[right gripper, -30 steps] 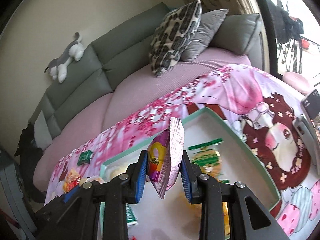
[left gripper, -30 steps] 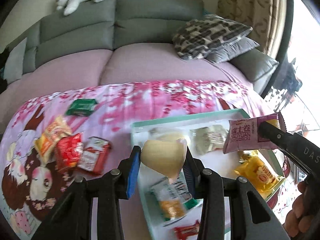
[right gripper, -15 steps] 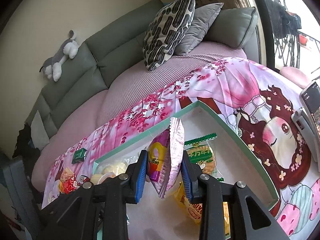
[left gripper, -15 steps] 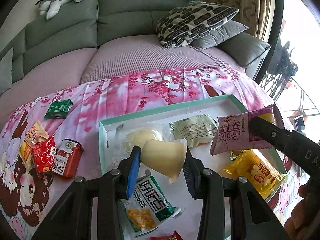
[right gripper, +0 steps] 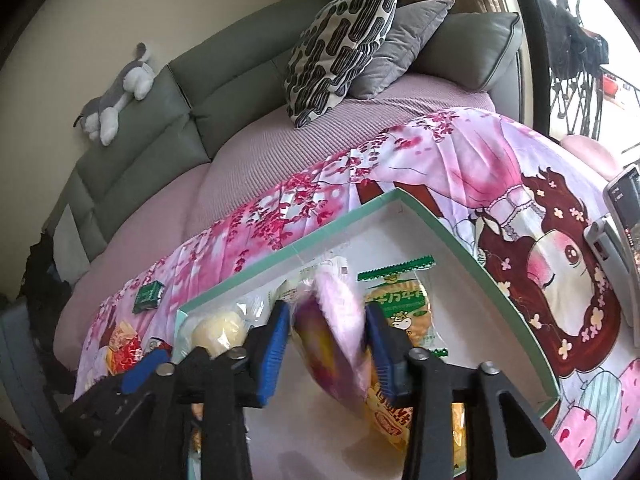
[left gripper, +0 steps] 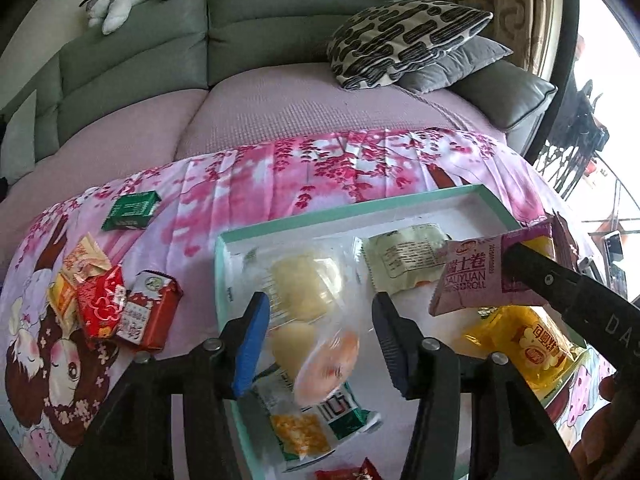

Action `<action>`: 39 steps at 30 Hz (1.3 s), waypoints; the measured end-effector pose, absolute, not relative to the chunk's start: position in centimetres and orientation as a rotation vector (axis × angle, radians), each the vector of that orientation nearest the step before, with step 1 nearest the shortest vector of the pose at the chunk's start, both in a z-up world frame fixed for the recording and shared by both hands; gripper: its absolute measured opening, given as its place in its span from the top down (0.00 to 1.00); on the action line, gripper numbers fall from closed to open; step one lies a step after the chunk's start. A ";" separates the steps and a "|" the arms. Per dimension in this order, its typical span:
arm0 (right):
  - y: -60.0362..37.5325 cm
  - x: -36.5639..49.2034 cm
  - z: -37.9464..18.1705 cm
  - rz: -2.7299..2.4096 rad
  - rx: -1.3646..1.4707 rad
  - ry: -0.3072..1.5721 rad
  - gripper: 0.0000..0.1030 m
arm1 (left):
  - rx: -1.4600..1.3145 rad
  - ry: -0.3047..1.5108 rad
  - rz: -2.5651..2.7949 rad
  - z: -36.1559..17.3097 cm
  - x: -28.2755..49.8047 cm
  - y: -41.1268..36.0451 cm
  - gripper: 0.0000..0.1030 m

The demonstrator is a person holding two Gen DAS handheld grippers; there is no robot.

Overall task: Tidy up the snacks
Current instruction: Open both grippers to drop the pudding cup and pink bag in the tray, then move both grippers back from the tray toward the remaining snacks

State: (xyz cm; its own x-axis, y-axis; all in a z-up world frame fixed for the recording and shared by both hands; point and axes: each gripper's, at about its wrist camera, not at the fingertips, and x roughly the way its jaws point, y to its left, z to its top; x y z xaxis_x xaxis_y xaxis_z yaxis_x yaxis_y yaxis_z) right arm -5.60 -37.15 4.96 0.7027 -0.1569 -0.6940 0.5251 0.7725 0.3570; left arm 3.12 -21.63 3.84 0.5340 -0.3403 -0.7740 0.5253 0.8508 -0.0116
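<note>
The left claw (left gripper: pixel 318 338) has just been opening; its blue pads stand clear of the clear-wrapped pale bun (left gripper: pixel 316 354), which blurs as it drops between them into the shallow mint-rimmed white box (left gripper: pixel 424 196). The right claw (right gripper: pixel 326 346) has likewise just been opening, and the pink foil roll packet (right gripper: pixel 340 328) slips, blurred, from its slackened jaws above the yellow snack bag (right gripper: pixel 390 416). To do this well, I would hold both claws level over bare box floor until each packet settles, then lift straight up. Outside the box, a small green packet (left gripper: pixel 130 210) and red wrappers (left gripper: pixel 120 312) wait on the pink blossom-print blanket (left gripper: pixel 280 176), spread over a mauve-covered grey sofa (left gripper: pixel 280 20) with cushions.
</note>
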 end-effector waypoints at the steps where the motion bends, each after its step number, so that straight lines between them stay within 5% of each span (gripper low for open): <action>1: -37.1 -5.6 5.0 -0.410 0.570 0.698 0.45 | 0.236 0.862 -0.516 3.9 3.1 -21.6 0.47; 10: -37.3 -5.7 5.0 -0.477 0.523 0.743 0.26 | 0.203 0.869 -0.436 4.5 4.2 -19.5 0.40; 15: -37.3 -5.5 4.8 -0.488 0.502 0.758 0.06 | 0.187 0.897 -0.380 3.9 5.0 -18.5 0.39; 17: -37.2 -5.4 4.7 -0.487 0.493 0.764 0.00 | 0.174 0.912 -0.341 3.5 5.5 -17.9 0.20; 29: -35.4 -4.0 4.7 -0.467 0.416 0.798 0.00 | 0.127 0.866 -0.188 3.1 6.9 -14.9 0.00; 39: -32.5 -2.5 5.4 -0.417 0.341 0.809 0.00 | 0.019 0.846 -0.065 3.7 8.0 -11.2 0.00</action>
State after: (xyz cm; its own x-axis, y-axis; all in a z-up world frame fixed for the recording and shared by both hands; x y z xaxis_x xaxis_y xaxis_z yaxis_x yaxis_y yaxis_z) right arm -2.53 -32.50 5.38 0.6172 -0.2274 -0.7532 0.4820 0.8660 0.1335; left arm 8.01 -11.15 3.73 0.6610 -0.0499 -0.7487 0.0654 0.9978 -0.0088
